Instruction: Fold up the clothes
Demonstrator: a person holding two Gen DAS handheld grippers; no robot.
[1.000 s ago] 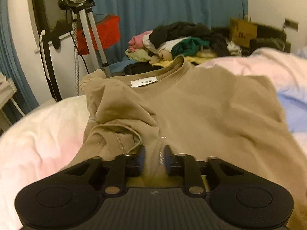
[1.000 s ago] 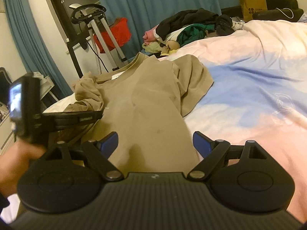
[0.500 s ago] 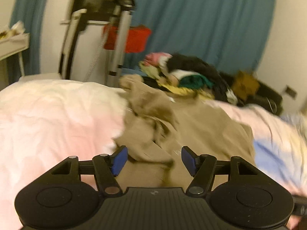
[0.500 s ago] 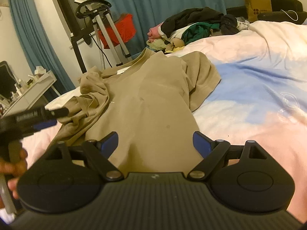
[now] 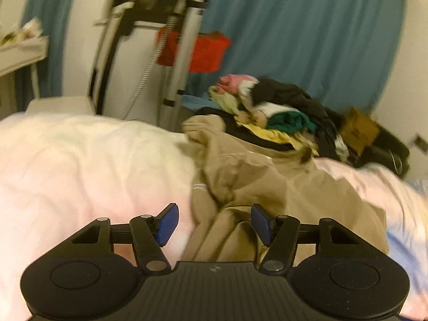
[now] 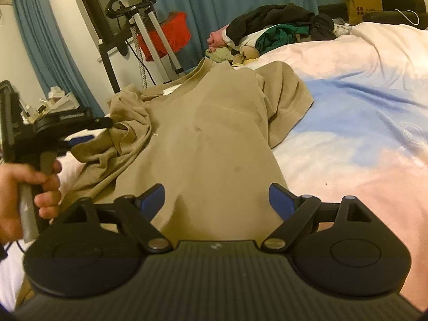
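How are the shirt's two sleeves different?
On the tan T-shirt, the left sleeve is bunched into crumpled folds, while the right sleeve spreads mostly flat on the bedspread. The open left gripper is right beside the left sleeve; no gripper is near the right sleeve. Both are short and tan.

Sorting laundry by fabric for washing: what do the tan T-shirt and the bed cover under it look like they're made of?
The tan T-shirt looks like a soft matte knit, probably cotton jersey: it drapes limply, bunches into rounded folds at the sleeve and has a ribbed collar. The bed cover looks like a smooth woven fabric with a printed pink, blue and white pattern and fine shallow creases; cotton or polyester, I cannot tell.
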